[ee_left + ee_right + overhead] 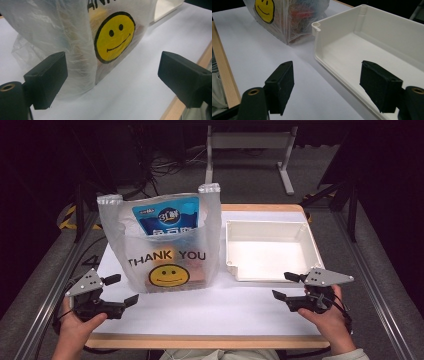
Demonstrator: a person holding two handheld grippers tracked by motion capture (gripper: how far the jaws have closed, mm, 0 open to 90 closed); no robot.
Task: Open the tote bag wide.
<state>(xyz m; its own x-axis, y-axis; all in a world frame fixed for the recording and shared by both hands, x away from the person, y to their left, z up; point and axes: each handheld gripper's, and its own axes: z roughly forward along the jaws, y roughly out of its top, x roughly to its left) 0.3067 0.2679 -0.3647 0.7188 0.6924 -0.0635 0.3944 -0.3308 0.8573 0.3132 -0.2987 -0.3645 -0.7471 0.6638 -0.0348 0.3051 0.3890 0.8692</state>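
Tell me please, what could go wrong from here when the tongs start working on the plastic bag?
1. The plastic bag is thin and stands upright by itself; a push from the left tongs may tip it over.
2. The blue pouch sticks out of the bag's mouth and may slide out if the bag tilts.
3. The white tray stands close beside the bag; the right tongs, open near its front edge, could knock it.
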